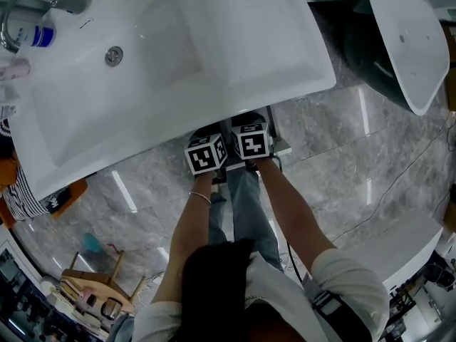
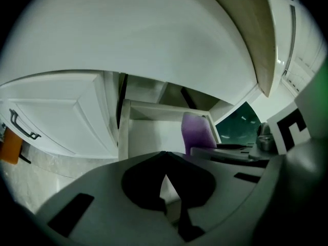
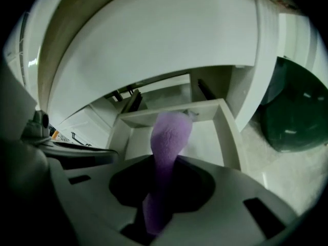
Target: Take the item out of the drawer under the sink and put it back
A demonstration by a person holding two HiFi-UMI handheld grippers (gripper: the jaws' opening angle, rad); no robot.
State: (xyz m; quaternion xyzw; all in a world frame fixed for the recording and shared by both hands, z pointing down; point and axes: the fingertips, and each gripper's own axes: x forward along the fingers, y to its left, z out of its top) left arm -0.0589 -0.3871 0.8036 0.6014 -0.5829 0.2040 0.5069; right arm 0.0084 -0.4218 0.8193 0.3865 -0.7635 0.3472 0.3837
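Thing: the purple cloth (image 3: 169,137) is showing a fuzzy, fleecy nap; it may be a sock or a small towel, but the wide-angle view is not settling which
Where: it is hanging from the right gripper (image 3: 156,204), reaching out ahead of the jaws over the open drawer (image 3: 229,132) beneath the sink (image 1: 214,48)
Right gripper: its jaws are pinching the cloth partway along, with a short bit trailing behind the pads
Left gripper: the left gripper (image 2: 165,158) is riding just beside the right one, its jaw tips pressed together with nothing between them
Weight: it is looking very light, so one gripper is likely managing it alone
Stiffness: soft and limp, so it is probably flopping and folding wherever it is unsupported
Surface: the nap is giving the pads plenty of bite, so slipping seems unlikely, and nothing about it looks breakable
Best hold: a bunched, thick fold near the middle is giving the firmest pinch
Watch: the loose end is liable to snag on the drawer's front wall going back in
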